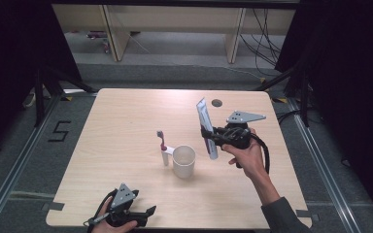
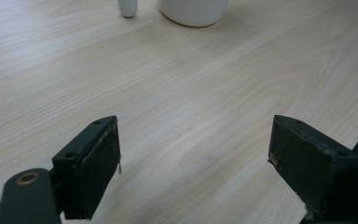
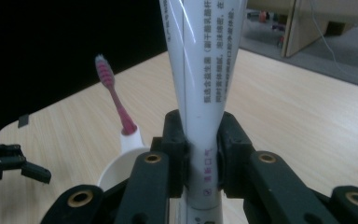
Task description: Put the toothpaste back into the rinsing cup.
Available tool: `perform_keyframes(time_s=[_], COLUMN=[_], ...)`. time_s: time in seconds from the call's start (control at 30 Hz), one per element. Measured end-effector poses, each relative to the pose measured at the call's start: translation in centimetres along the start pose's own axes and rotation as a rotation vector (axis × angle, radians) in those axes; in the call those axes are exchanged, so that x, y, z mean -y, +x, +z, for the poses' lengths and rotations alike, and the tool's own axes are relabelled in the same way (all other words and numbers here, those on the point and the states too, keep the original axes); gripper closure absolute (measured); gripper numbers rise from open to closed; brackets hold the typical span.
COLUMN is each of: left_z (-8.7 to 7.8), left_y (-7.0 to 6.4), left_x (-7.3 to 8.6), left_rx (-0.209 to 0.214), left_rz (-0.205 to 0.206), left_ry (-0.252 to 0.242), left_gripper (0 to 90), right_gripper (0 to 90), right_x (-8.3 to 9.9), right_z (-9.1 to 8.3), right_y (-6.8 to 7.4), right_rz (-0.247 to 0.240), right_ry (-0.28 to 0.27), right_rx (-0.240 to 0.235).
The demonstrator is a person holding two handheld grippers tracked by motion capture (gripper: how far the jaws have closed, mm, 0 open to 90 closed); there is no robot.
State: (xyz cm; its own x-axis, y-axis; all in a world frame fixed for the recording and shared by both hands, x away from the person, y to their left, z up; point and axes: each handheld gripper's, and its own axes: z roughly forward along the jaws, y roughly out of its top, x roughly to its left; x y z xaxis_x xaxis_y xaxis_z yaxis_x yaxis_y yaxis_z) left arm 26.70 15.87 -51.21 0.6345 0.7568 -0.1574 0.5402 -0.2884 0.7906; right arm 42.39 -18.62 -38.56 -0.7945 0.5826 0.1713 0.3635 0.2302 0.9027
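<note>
A white toothpaste tube (image 1: 205,119) with printed text (image 3: 205,56) stands nearly upright above the table, right of the middle. My right gripper (image 1: 209,138) (image 3: 200,135) is shut on its lower part. Just left of and below it stands a white cup (image 1: 183,161) (image 2: 193,10) (image 3: 119,170). A pink-and-white toothbrush (image 1: 163,144) (image 3: 116,102) stands bristles up against the cup's left side, its white end (image 2: 127,7) on the table. My left gripper (image 1: 148,212) (image 2: 196,135) is open and holds nothing, low over the table's front edge.
The light wooden table (image 1: 126,116) has a round cable hole (image 1: 216,103) near its back edge. Dark curtains hang on both sides, and desk legs (image 1: 112,34) and cables (image 1: 264,39) lie on the floor beyond. The left gripper (image 3: 9,161) appears far off in the right gripper view.
</note>
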Motion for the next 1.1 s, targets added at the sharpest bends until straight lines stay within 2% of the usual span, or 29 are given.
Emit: perform_keyframes(time_s=[0.1,0.13,0.23,0.27,0.3,0.33,0.4,0.43,0.5,0.53,0.57,0.6,0.7,0.73,0.77,0.8,0.93,1.0,1.03,1.07,1.1], left_z=[-0.1,-0.1,-0.1,-0.2,-0.1,-0.2,-0.2,-0.2,-0.2,-0.1,-0.1,-0.1,-0.2,-0.2,-0.3,-0.3,-0.2,-0.3,-0.2,-0.2,-0.2], left_y=[0.1,0.0,0.0,0.2,0.1,0.2,0.2,0.1,0.2,0.2,0.0,0.0,0.2,0.1,0.2,0.3,0.1,0.0,0.0,0.1,0.1], left_x=[0.0,-0.1,0.0,0.0,0.0,-0.1,0.0,0.0,-0.1,-0.1,0.0,0.0,-0.1,-0.1,-0.1,0.0,0.0,0.0,-0.1,-0.1,-0.1], left_rx=[0.0,-0.002,0.0,-0.002,-0.002,-0.005,-0.001,0.0,-0.006,-0.01,0.001,0.002,-0.003,-0.002,-0.002,-0.014,0.001,-0.004,-0.001,-0.004,-0.003], left_rz=[0.005,0.003,0.0,0.02,-0.004,0.013,0.019,0.008,0.022,0.017,-0.001,-0.001,0.02,0.01,0.019,0.024,0.005,0.006,0.002,0.002,0.004], left_ry=[0.006,0.0,0.002,0.015,-0.01,0.007,0.016,0.01,0.014,0.01,0.0,0.0,0.011,0.005,0.015,0.024,-0.003,0.006,-0.012,-0.01,-0.008], left_gripper=[16.3,16.3,16.3,16.3,16.3,16.3,16.3,16.4,16.3,16.3,16.3,16.3,16.3,16.3,16.3,16.3,16.3,16.4,16.3,16.3,16.3], right_gripper=[75.9,75.9,75.9,75.9,75.9,75.9,75.9,75.9,75.9,75.9,75.9,75.9,75.9,75.9,75.8,75.9,75.8,75.8,75.8,75.8,75.8], right_x=[-0.5,-0.6,-0.8,-0.9,-1.0,-1.0,-1.2,-1.2,-1.4,-1.5,-1.6,-1.6,-1.6,-1.5,-1.4,-1.4,-1.1,-0.9,-0.8,-0.6,-0.4], right_z=[0.3,0.5,1.1,1.2,1.4,1.5,1.8,1.9,2.1,2.3,2.5,2.6,3.3,3.6,3.9,4.1,5.1,5.5,5.7,5.9,6.0], right_y=[0.5,0.5,1.0,1.2,1.3,1.4,1.5,1.7,2.1,2.1,2.3,2.4,2.7,2.9,3.0,3.0,3.5,3.7,3.6,3.7,3.7], right_rz=[0.002,-0.021,-0.008,0.008,-0.005,-0.007,-0.009,0.005,0.01,-0.016,-0.008,-0.005,-0.013,-0.009,-0.008,-0.029,-0.033,-0.036,-0.065,-0.05,-0.056], right_ry=[-0.027,-0.044,-0.055,-0.052,-0.062,-0.065,-0.076,-0.076,-0.075,-0.088,-0.088,-0.082,-0.079,-0.073,-0.067,-0.07,-0.052,-0.031,-0.034,-0.026,-0.02], right_rx=[-0.014,-0.011,-0.028,-0.041,-0.038,-0.051,-0.051,-0.059,-0.061,-0.066,-0.077,-0.078,-0.083,-0.086,-0.09,-0.09,-0.099,-0.093,-0.084,-0.107,-0.097])
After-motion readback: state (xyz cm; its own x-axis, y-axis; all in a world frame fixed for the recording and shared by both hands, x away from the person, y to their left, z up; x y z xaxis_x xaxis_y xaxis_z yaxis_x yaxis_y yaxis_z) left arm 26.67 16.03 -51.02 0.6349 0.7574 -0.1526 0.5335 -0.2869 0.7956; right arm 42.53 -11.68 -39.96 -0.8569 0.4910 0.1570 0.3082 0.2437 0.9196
